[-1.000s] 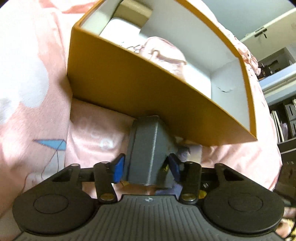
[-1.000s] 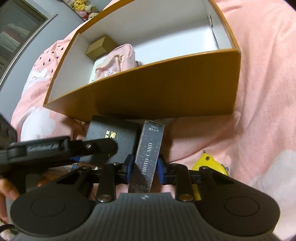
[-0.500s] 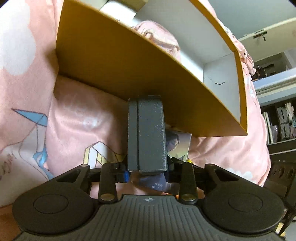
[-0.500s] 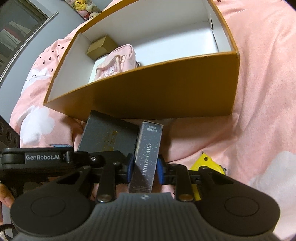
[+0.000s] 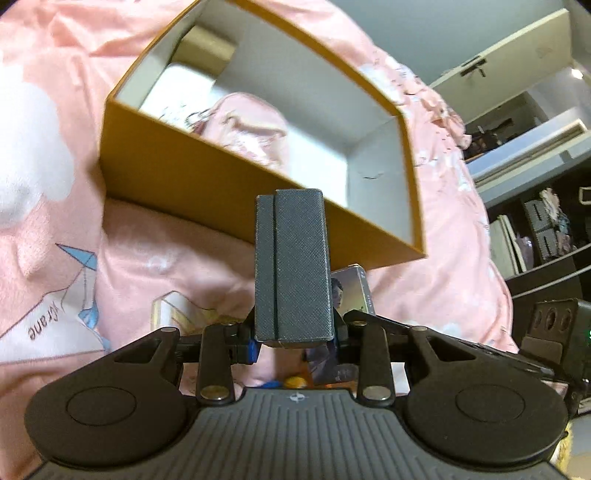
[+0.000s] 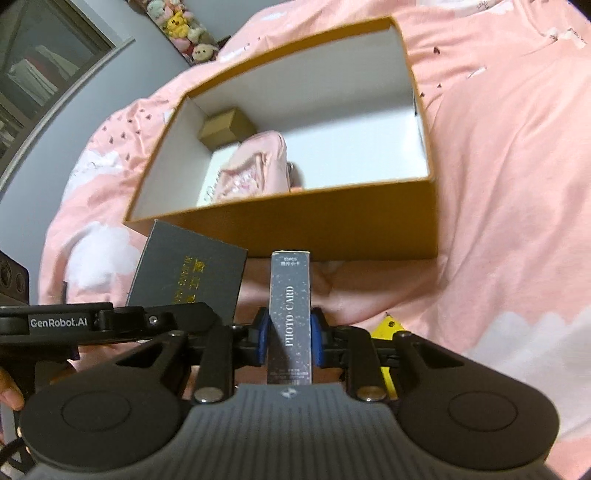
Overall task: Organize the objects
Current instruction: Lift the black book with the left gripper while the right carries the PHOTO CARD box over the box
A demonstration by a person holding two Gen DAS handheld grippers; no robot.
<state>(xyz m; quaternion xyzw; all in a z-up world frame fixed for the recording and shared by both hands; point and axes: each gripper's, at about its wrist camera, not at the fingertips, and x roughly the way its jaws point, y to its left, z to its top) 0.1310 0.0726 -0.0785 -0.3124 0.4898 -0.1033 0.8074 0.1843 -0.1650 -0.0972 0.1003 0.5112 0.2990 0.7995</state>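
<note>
My left gripper (image 5: 293, 341) is shut on a dark grey textured box (image 5: 291, 269), held upright just in front of the orange storage box (image 5: 192, 192). In the right wrist view my right gripper (image 6: 290, 341) grips a slim dark "PHOTO CARD" box (image 6: 291, 314); its blue pads press its sides and the jaws are still closing. That view also shows the grey box (image 6: 188, 273) at the left, near the orange storage box (image 6: 332, 229). Inside lie a pink pouch (image 6: 258, 170), a small brown carton (image 6: 227, 127) and a flat white item (image 6: 214, 173).
Everything rests on a pink bed cover (image 6: 498, 184). A yellow object (image 6: 388, 328) lies under my right gripper. Soft toys (image 6: 184, 26) line the far wall. Shelves and a cabinet (image 5: 535, 110) stand to the right of the bed. The storage box's right half is bare.
The left jaws, open around the grey box a second ago, have shut on it. Both grippers have risen with their boxes, so more of the storage box's inside shows.
</note>
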